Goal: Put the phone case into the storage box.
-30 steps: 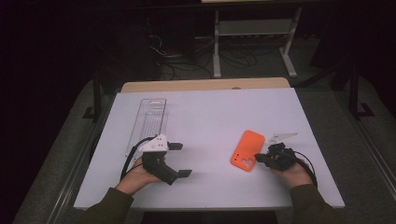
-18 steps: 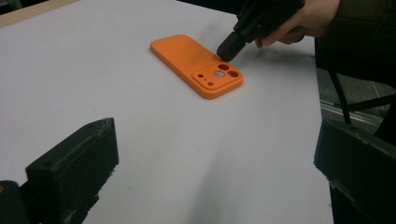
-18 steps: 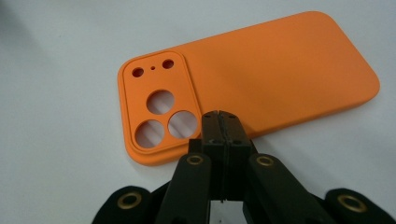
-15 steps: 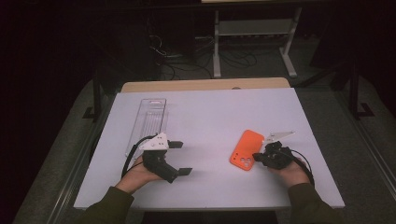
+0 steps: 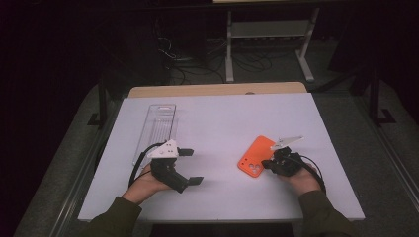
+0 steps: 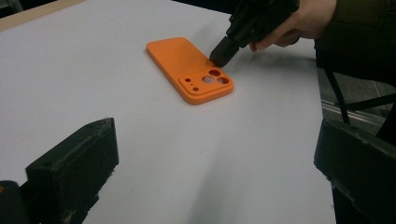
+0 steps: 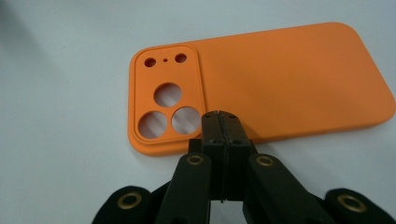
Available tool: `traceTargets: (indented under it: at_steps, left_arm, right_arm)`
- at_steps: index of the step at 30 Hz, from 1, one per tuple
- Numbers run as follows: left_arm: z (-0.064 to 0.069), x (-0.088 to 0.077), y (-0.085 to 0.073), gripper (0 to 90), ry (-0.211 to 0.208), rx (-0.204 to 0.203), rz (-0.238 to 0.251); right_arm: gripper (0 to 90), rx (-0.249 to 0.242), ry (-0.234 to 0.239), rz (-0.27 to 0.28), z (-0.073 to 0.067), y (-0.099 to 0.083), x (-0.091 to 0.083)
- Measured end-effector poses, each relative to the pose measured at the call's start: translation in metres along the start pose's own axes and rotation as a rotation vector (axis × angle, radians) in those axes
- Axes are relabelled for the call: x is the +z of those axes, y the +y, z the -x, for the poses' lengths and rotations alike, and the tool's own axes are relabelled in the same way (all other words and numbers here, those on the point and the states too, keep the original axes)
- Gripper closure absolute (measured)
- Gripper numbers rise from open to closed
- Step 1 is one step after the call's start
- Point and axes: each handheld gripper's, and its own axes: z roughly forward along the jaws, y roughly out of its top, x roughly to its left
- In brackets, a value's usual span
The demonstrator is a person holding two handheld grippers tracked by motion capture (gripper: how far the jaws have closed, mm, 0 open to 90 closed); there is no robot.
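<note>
From the high view, the orange phone case (image 5: 255, 157) is lying flat on the white tabletop (image 5: 227, 118), and a clear tray (image 5: 159, 126), apparently empty, is sitting well to the case's left. The right claw (image 5: 271, 163) is touching the case's near edge.

In the left gripper view, the left claw (image 6: 210, 172) is standing wide apart, aiming at the case (image 6: 189, 67).

In the right gripper view, the right claw (image 7: 219, 122) is pressed together, gripping nothing, its tip at the case (image 7: 280, 79) beside the camera cutouts. The case is looking light, thin and flexible; pinching a long edge should be safest.
</note>
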Motion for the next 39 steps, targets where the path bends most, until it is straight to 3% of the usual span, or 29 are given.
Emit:
traceTargets:
  at_steps: [22,26,29,33,39]
  left_arm:
    - [0.001,0.001,0.001,0.0,-0.004,-0.011,-0.005]
    - [0.0,0.002,0.001,0.0,-0.005,0.003,-0.007]
    - [0.0,0.001,0.001,0.0,-0.004,0.003,-0.007]
    - [0.001,0.001,0.001,0.0,-0.001,0.004,-0.009]
    - [0.001,0.001,0.001,0.0,-0.002,-0.001,-0.004]
  right_arm:
    - [88.5,-0.045,0.012,-0.007,-0.011,0.029,0.025]
    - [88.2,-0.05,0.018,-0.001,-0.011,0.029,0.024]
    - [80.5,-0.037,0.026,0.043,-0.01,0.029,0.018]
    - [59.6,0.009,0.049,0.096,-0.009,0.025,0.009]
    - [28.4,0.01,0.024,0.166,-0.008,0.011,-0.008]
